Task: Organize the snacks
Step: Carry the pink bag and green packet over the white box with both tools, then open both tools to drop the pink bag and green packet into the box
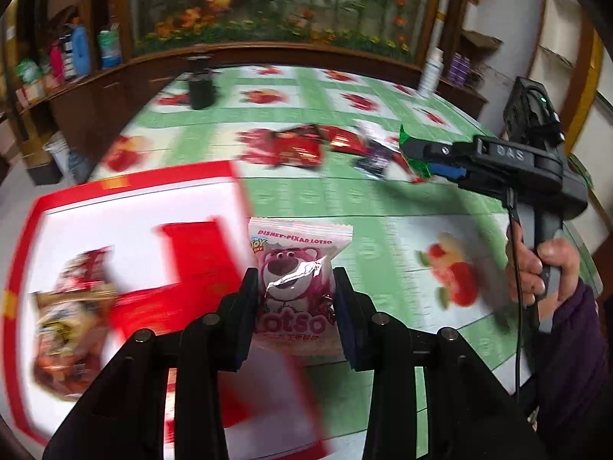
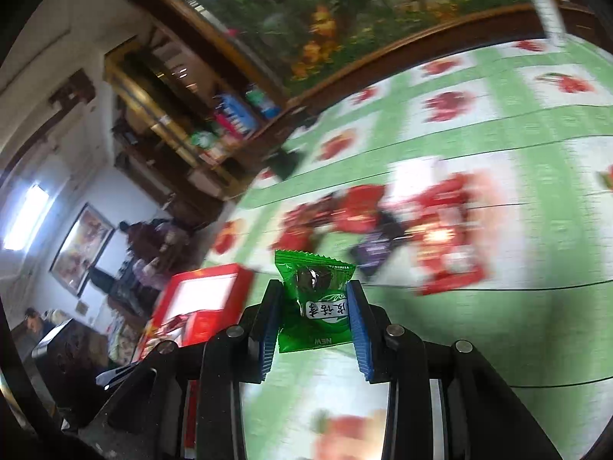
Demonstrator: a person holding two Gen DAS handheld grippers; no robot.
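The left gripper (image 1: 295, 287) is sitting closest to the lens, its two black fingers pressing in on either side of a pink Lotso snack packet (image 1: 297, 287), which is standing upright between them with the bear's face showing. The packet is hanging above the right edge of a red-and-white box (image 1: 134, 207) lying on the table; inside that box, at its left, a blurred brownish snack bag (image 1: 65, 329) is resting. The background here is smearing, so finer details of the box are not readable.

The right gripper (image 2: 312, 299) is clamping a green candy packet (image 2: 314, 299) between its blue-padded fingers, the printed label appearing upside down in the right wrist view. From the left wrist view this gripper (image 1: 417, 153) is hovering over the far right of the table, a hand (image 1: 544, 268) wrapping around its handle.

Beyond it, a loose cluster of red snack packets (image 1: 295, 145) and one dark purple packet (image 2: 373, 249) is lying on the green tablecloth (image 1: 364, 199) printed with red fruit. A black cylindrical container (image 1: 201, 90) is standing near the table's far edge.
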